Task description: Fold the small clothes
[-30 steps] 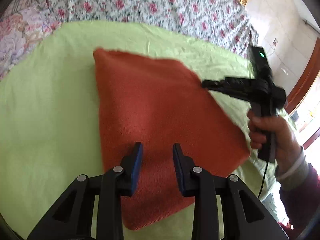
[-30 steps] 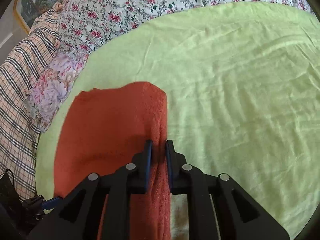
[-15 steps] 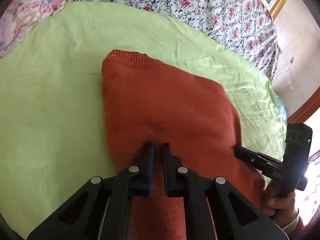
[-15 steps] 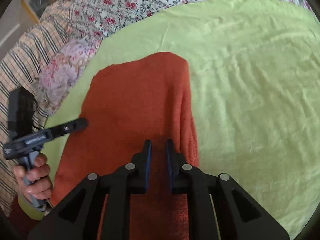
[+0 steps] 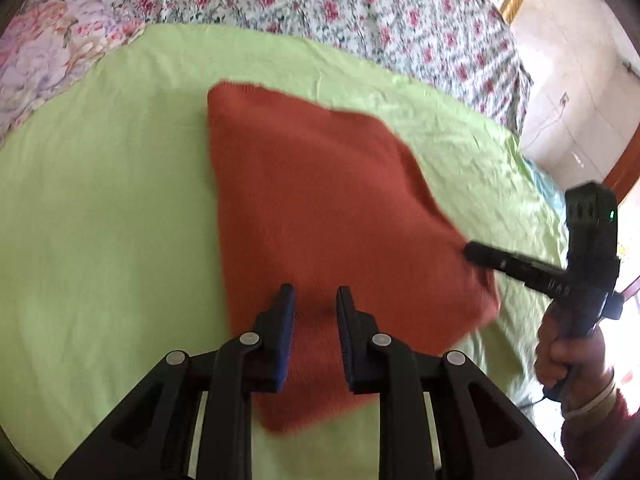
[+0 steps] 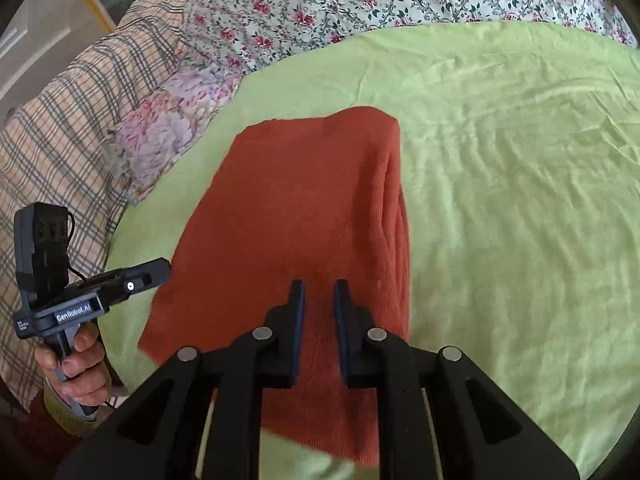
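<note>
A folded rust-orange knit garment (image 5: 320, 208) lies flat on the light green sheet (image 5: 100, 220); it also shows in the right wrist view (image 6: 296, 208), with stacked folded layers along its right edge. My left gripper (image 5: 316, 304) hovers open over the garment's near part and holds nothing. It also shows at the left of the right wrist view (image 6: 160, 270), at the garment's left edge. My right gripper (image 6: 319, 300) is open a little over the garment's near part and empty. In the left wrist view it (image 5: 470, 250) sits at the garment's right corner.
The green sheet (image 6: 520, 200) covers a bed with a floral bedspread (image 5: 360, 8) behind it. A floral pillow (image 6: 172, 128) and a plaid blanket (image 6: 60, 128) lie at the left. A wall and door frame (image 5: 580, 80) stand at the right.
Both grippers were shut on the garment half a second ago; both have let go and opened. The garment now lies flat and folded, and both grippers have drawn back slightly.
</note>
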Available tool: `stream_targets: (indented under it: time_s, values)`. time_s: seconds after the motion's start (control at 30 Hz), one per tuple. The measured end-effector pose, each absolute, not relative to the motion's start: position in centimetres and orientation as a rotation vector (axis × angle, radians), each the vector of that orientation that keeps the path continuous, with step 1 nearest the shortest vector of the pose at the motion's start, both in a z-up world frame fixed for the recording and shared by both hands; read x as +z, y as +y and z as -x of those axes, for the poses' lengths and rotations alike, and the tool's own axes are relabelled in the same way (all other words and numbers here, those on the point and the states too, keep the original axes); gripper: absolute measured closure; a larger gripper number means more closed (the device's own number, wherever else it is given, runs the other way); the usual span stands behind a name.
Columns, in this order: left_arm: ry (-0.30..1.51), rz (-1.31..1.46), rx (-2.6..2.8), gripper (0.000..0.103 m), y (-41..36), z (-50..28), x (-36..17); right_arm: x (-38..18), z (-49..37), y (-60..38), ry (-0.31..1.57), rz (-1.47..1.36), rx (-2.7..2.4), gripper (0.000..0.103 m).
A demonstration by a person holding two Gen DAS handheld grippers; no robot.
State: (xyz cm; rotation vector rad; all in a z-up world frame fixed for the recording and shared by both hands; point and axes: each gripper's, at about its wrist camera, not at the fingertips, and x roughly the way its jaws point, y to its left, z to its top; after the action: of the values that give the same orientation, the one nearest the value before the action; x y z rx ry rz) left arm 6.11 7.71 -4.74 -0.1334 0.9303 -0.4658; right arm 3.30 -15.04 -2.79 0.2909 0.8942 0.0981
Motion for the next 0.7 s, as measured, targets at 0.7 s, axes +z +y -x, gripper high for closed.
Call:
stream_targets:
  time_s: [0.7]
  values:
    - [0.966,0.047,-0.399,0.081,8.5,-2.5,-7.0,-5.3,0.8,-14.9,0.972,-0.197,-0.039,0.086]
